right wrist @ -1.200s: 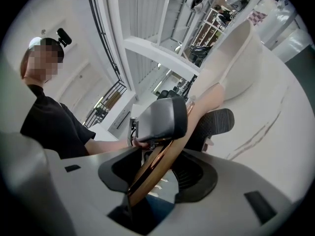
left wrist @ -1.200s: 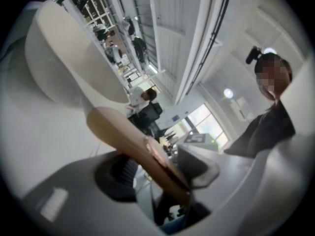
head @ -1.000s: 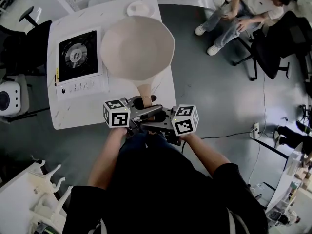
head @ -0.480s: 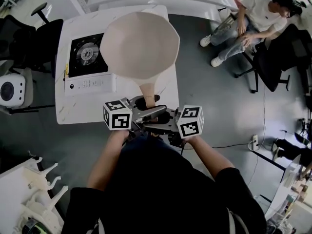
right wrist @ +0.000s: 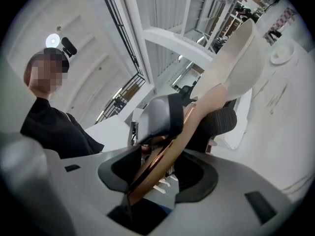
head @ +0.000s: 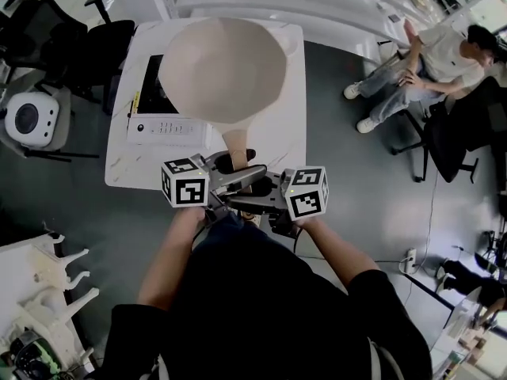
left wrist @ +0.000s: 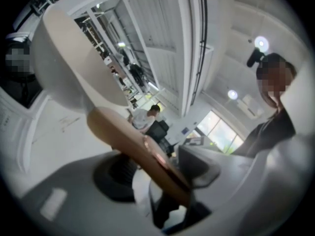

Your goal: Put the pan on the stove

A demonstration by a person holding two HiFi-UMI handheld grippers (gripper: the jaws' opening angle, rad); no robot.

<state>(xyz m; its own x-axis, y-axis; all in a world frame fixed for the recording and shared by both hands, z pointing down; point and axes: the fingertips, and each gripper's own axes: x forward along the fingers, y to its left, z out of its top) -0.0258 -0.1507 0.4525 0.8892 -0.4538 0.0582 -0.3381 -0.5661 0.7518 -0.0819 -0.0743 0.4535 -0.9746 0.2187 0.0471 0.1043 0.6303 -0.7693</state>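
Observation:
A large beige pan [head: 222, 70] hangs above the white table [head: 287, 129], and its bowl covers much of the black top of the stove [head: 152, 93]. The pan's tan handle [head: 235, 142] runs back toward me. My left gripper [head: 228, 169] and right gripper [head: 253, 184] are both shut on that handle from opposite sides. In the left gripper view the handle [left wrist: 142, 151] is clamped between the left gripper's [left wrist: 157, 168] dark pads. In the right gripper view the handle [right wrist: 170, 146] crosses the right gripper's [right wrist: 165, 151] jaws, pinched the same way.
The stove's white control panel [head: 168, 129] faces the table's near edge. A small white dish [right wrist: 282, 53] lies on the table beyond the pan. Office chairs [head: 95, 38] and a round white device [head: 32, 121] stand left; a seated person [head: 428, 70] is at the right.
The pan has been lifted and carried left, from beside the stove to over its burner. Both grippers rose with the handle and kept their hold.

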